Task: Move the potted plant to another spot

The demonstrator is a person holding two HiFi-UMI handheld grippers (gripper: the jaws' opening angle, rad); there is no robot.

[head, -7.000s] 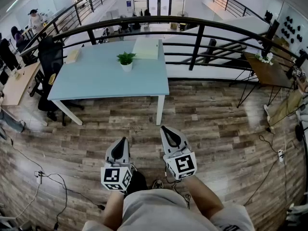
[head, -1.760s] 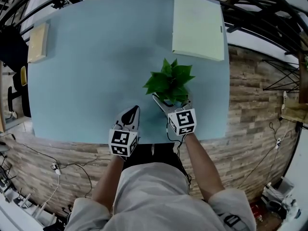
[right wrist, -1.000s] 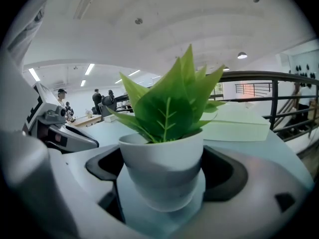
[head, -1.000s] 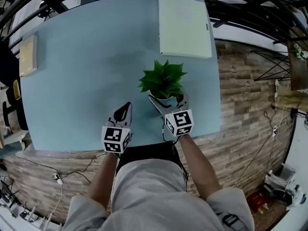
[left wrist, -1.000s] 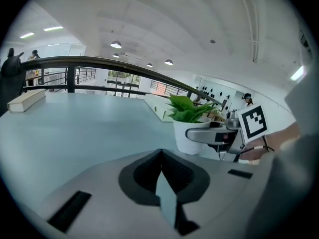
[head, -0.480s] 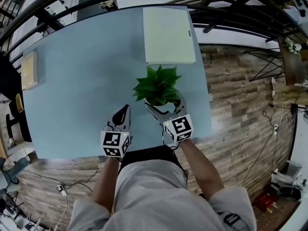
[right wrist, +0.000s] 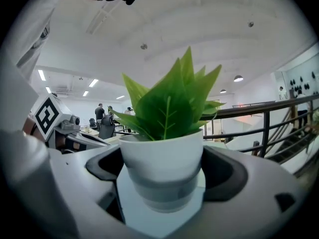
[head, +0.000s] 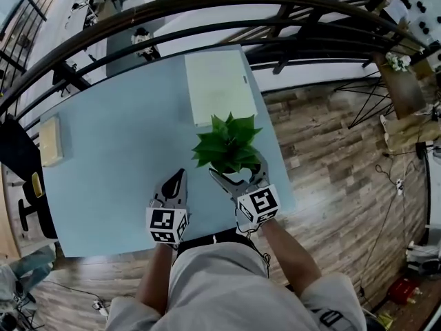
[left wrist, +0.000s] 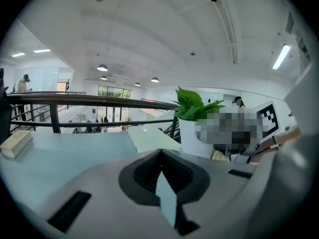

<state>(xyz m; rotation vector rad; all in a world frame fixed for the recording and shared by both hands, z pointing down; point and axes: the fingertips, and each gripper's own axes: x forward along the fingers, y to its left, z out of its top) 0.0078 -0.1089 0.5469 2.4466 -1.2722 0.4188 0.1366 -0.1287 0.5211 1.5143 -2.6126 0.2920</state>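
Note:
The potted plant (head: 227, 145), green leaves in a small white pot (right wrist: 162, 168), stands near the front right part of the light blue table (head: 117, 164). My right gripper (head: 238, 170) is shut on the pot, with a jaw pressed against each side. In the right gripper view the pot fills the gap and the table surface shows under it. My left gripper (head: 180, 174) hovers shut and empty over the table, just left of the plant. The leaves (left wrist: 195, 105) show at the right of the left gripper view.
A pale green pad (head: 219, 87) lies on the table behind the plant. A tan block (head: 49, 140) sits at the table's far left. A black railing (head: 207, 5) runs behind the table. Wooden floor (head: 331, 157) lies beyond its right edge, and a dark chair (head: 14, 178) stands at the left.
Seven seconds ago I stood away from the table with both grippers free. Since then my right gripper has taken hold of the pot. Over the last second the head view shifted; the grip is unchanged.

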